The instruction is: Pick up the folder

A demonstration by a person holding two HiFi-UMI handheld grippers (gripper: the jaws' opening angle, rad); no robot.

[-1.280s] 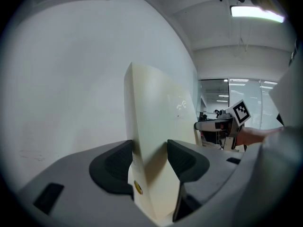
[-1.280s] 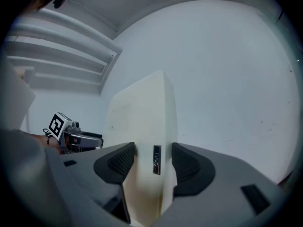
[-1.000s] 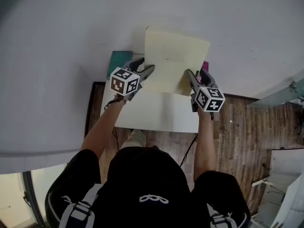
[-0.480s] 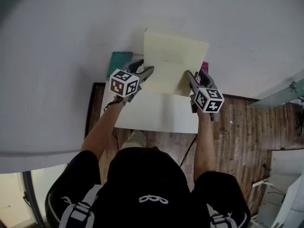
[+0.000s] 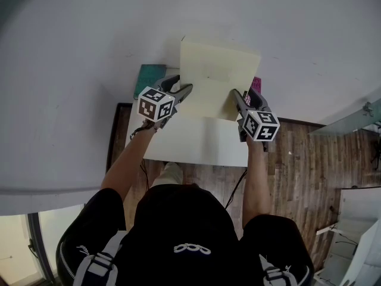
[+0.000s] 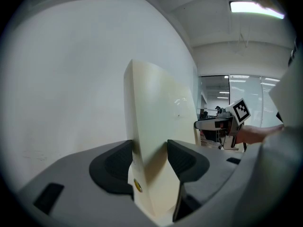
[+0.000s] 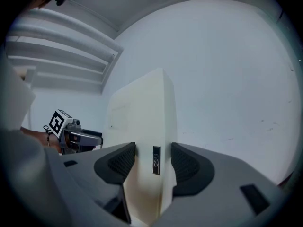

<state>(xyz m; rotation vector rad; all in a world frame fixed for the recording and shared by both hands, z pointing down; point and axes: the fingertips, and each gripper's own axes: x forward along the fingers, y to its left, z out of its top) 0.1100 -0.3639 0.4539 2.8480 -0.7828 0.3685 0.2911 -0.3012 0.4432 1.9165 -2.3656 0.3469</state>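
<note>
The folder (image 5: 217,79) is a cream, boxy file held upright above the white table (image 5: 196,142), close to the pale wall. My left gripper (image 5: 183,83) is shut on its left edge and my right gripper (image 5: 243,94) on its right edge. In the left gripper view the folder (image 6: 161,126) stands between both dark pads of my left gripper (image 6: 150,157), with the right gripper (image 6: 222,124) beyond it. In the right gripper view the folder (image 7: 142,126), with a small dark label on its spine, sits clamped in my right gripper (image 7: 152,162); the left gripper (image 7: 78,136) shows at the left.
A teal object (image 5: 147,75) lies at the table's far left corner and a magenta thing (image 5: 256,82) peeks out at the far right. The wall (image 5: 89,70) rises just behind the table. Wooden floor (image 5: 303,154) lies to the right.
</note>
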